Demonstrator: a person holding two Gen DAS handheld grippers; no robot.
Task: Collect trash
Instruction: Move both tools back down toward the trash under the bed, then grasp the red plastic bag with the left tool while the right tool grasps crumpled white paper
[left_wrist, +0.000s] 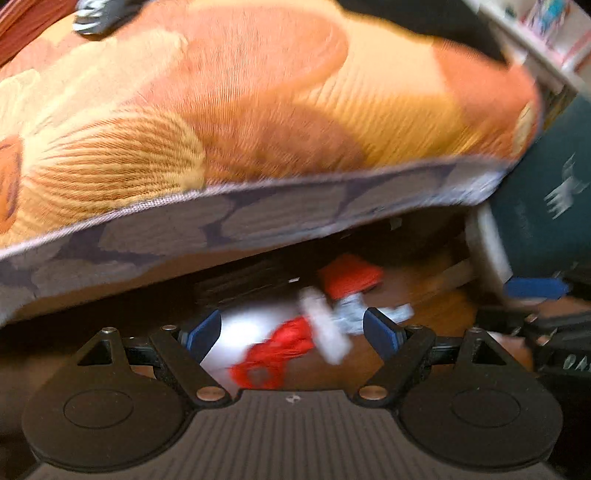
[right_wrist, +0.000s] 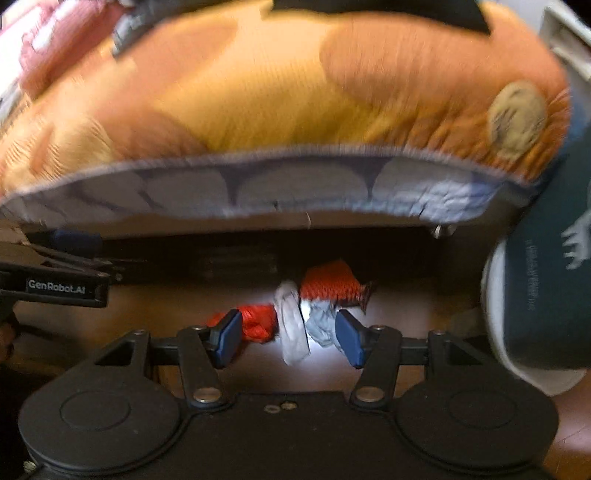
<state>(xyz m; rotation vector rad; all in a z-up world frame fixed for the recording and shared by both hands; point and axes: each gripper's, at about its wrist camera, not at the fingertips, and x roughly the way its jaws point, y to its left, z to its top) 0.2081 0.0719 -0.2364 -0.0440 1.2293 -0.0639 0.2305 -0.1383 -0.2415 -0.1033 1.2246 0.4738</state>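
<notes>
While both tongs gape empty, the white crumpled wrapper (right_wrist: 291, 325) lies dead ahead, lower centre, between the right gripper (right_wrist: 288, 338) pads, nearer than the left gripper (left_wrist: 293, 332).

Trash pile (right_wrist: 306, 314) on floor (right_wrist: 399, 306) under cushion (right_wrist: 280, 96), bin (right_wrist: 546, 288) right

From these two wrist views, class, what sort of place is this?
Probably a home bedroom or living room: a floral cushion or mattress overhangs a wooden floor, where red and white scraps lie, and a dark bin stands nearby.
</notes>
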